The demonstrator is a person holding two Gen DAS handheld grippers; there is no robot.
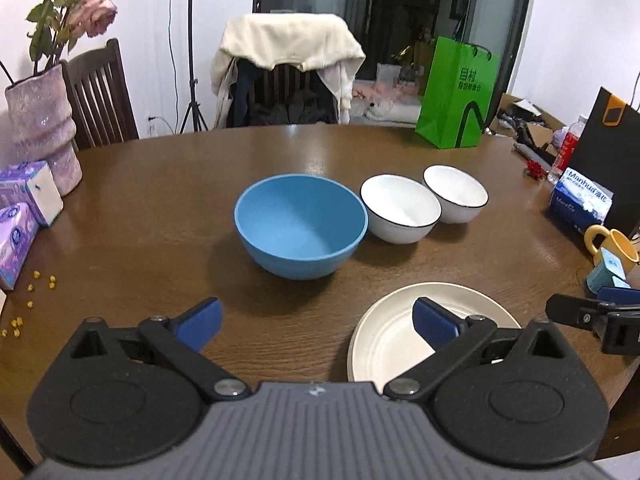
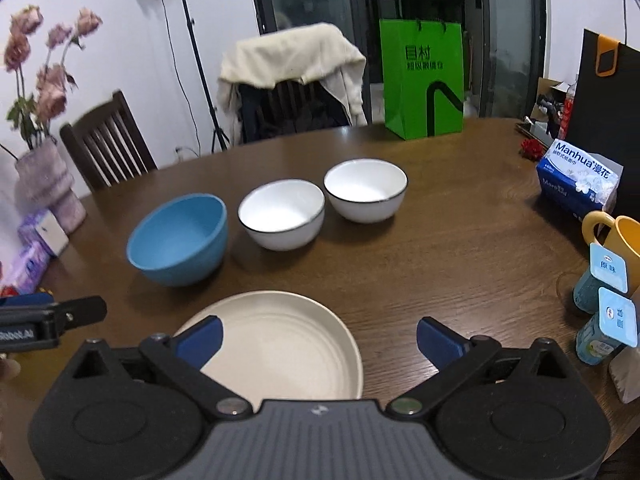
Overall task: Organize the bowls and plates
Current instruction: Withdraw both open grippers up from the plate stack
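Three bowls in a row mid-frame on round brown wooden table (image 1: 132, 216): matte blue bowl (image 1: 301, 226) at left, black-rimmed white bowl (image 1: 401, 208) just beside it, second white bowl (image 1: 455, 193) next right. Cream round plate (image 1: 394, 336) lower right, apart from bowls. Left gripper (image 1: 316, 322) spread wide, gripping nothing; right gripper (image 2: 318, 340) likewise wide and empty above plate. Around: pink vase (image 1: 42, 128) and purple tissue packs (image 1: 24, 208) left edge, green paper bag (image 1: 456, 94) upper right, yellow mug (image 1: 614, 245) right edge. Nothing between grippers and dishes.
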